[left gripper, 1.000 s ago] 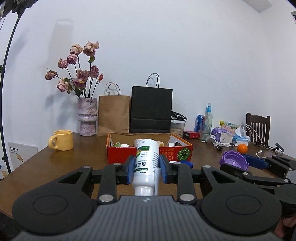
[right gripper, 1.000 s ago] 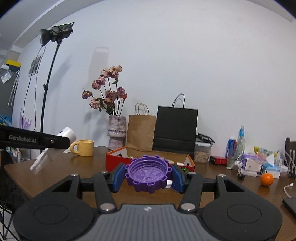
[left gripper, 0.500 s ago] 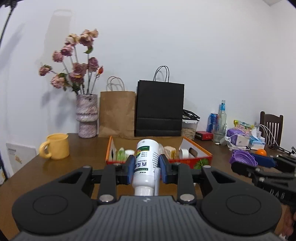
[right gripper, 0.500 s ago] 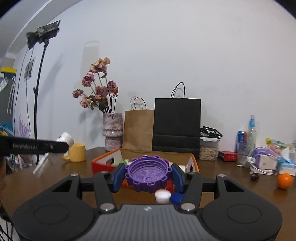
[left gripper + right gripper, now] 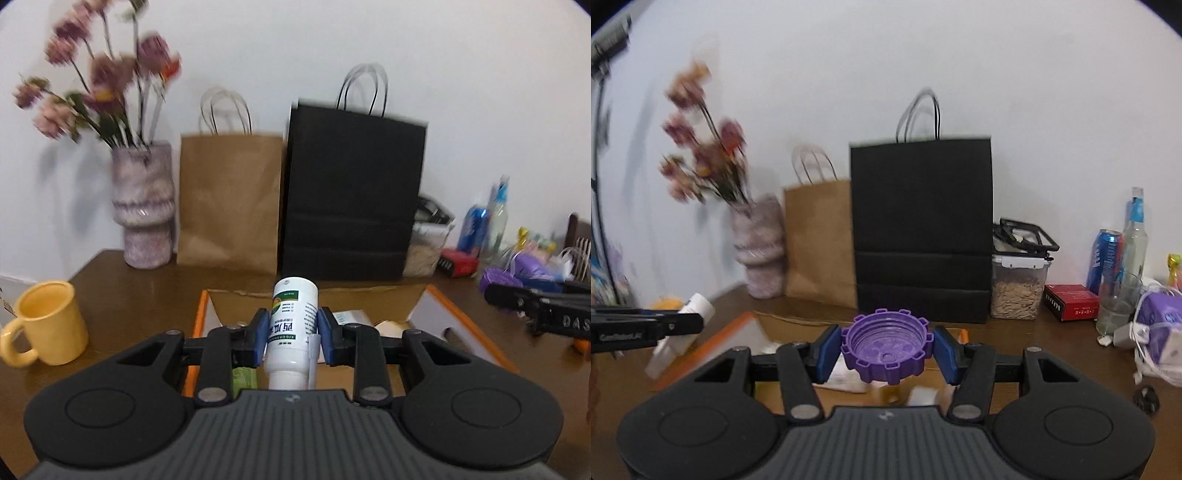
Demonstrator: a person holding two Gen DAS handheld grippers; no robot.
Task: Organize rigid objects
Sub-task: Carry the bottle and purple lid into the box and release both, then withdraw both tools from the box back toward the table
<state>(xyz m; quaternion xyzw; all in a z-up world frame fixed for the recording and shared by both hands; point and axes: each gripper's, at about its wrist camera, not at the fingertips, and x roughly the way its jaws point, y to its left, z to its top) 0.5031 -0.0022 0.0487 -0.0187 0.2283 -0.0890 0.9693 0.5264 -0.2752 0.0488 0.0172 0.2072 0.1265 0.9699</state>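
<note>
Blue pads of the left gripper [image 5: 291,334] clamp a white bottle [image 5: 293,325] with a green label, its base pointing away, held above the near part of an orange-edged cardboard box [image 5: 469,332]. The right gripper [image 5: 886,350] pinches a purple toothed lid [image 5: 886,347], hollow side up, over small items in that box. To the near left stands a yellow mug [image 5: 50,326] on the brown table [image 5: 147,280]. Farther back, by the wall, stand a vase of pink flowers [image 5: 144,203], a brown paper bag [image 5: 229,201] and a black paper bag [image 5: 352,192]. At the far right sit a clear container of grain [image 5: 1019,291] and a blue can [image 5: 1106,258].
</note>
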